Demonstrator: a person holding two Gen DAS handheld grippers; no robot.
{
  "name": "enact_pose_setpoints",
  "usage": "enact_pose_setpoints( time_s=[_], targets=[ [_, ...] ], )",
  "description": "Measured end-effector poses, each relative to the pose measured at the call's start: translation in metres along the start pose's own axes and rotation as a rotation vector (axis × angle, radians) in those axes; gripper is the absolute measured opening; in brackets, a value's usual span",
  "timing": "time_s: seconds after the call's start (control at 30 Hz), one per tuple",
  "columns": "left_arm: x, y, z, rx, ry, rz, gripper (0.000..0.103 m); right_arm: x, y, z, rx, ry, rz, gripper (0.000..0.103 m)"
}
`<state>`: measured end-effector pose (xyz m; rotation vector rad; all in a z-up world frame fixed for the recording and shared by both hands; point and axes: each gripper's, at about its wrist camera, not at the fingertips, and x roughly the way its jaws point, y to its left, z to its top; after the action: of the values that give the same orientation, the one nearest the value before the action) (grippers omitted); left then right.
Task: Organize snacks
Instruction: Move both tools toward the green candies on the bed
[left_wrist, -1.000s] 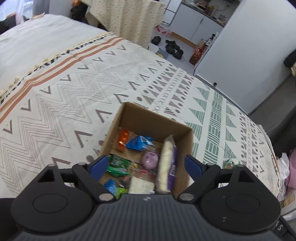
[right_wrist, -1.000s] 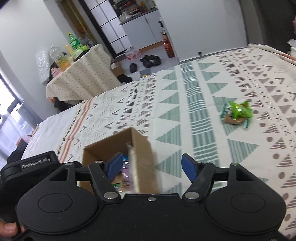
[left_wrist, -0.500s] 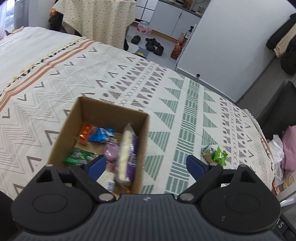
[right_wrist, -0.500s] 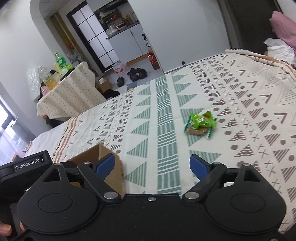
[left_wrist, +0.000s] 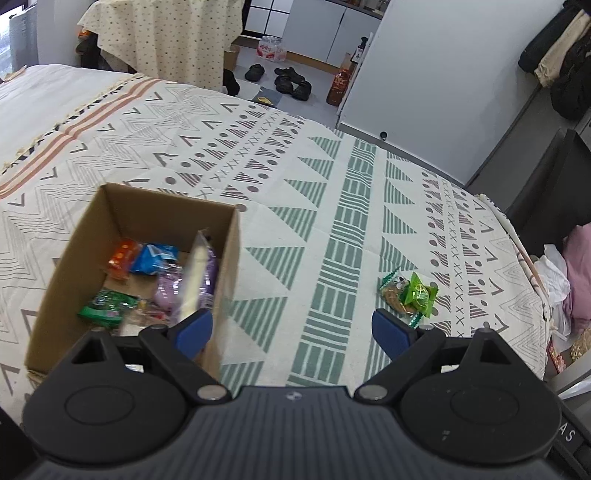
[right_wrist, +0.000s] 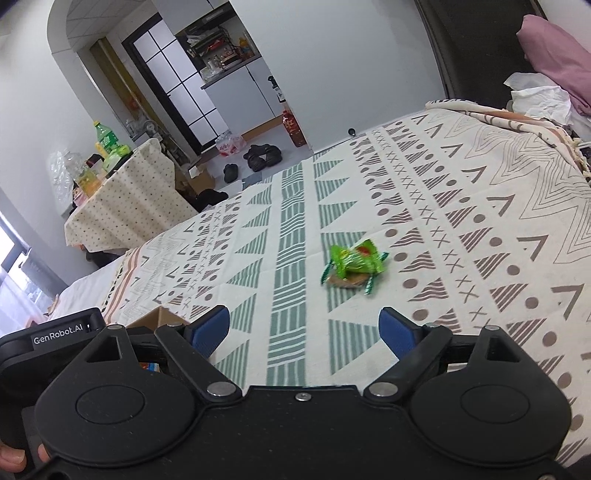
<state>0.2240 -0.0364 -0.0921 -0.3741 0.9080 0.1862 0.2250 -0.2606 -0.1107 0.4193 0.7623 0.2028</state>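
A cardboard box (left_wrist: 92, 218) stands on the patterned bedspread (left_wrist: 332, 229) and holds several snack packets, among them a tall purple-and-white packet (left_wrist: 199, 273) leaning on its right wall. A small pile of green-wrapped snacks (left_wrist: 410, 295) lies loose on the bedspread to the right of the box; it also shows in the right wrist view (right_wrist: 351, 267). My left gripper (left_wrist: 291, 328) is open and empty, above the spread between box and pile. My right gripper (right_wrist: 304, 330) is open and empty, short of the pile. Only a corner of the box (right_wrist: 155, 319) shows there.
The bed's far edge drops to a floor with shoes (left_wrist: 288, 79) and a bottle (left_wrist: 338, 86). A cloth-covered table (right_wrist: 125, 199) with bottles stands beyond the bed. Pink and white fabric (left_wrist: 569, 273) lies off the right edge. The left gripper's body (right_wrist: 48, 332) sits beside my right one.
Both grippers have swung to the right, away from the box. The box has slid left in both views and the green snack pile has come into view ahead. Both stay open.
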Motion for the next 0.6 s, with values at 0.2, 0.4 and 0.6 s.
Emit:
enact_pose_setpoints(
  time_s=[0.2, 0.4, 0.6],
  targets=[
    [0.023, -0.016, -0.002, 0.032, -0.003, -0.014, 0.093, 0.013, -0.023, 0.005, -0.015, -0.007, 0.003, 0.09],
    [0.047, -0.026, 0.001, 0.058, -0.005, -0.024, 0.092, 0.036, -0.052, 0.001, 0.035, -0.017, 0.018, 0.092],
    [0.069, -0.032, 0.009, 0.061, -0.009, -0.02, 0.09, 0.062, -0.059, 0.009, 0.048, -0.009, 0.038, 0.092]
  ],
)
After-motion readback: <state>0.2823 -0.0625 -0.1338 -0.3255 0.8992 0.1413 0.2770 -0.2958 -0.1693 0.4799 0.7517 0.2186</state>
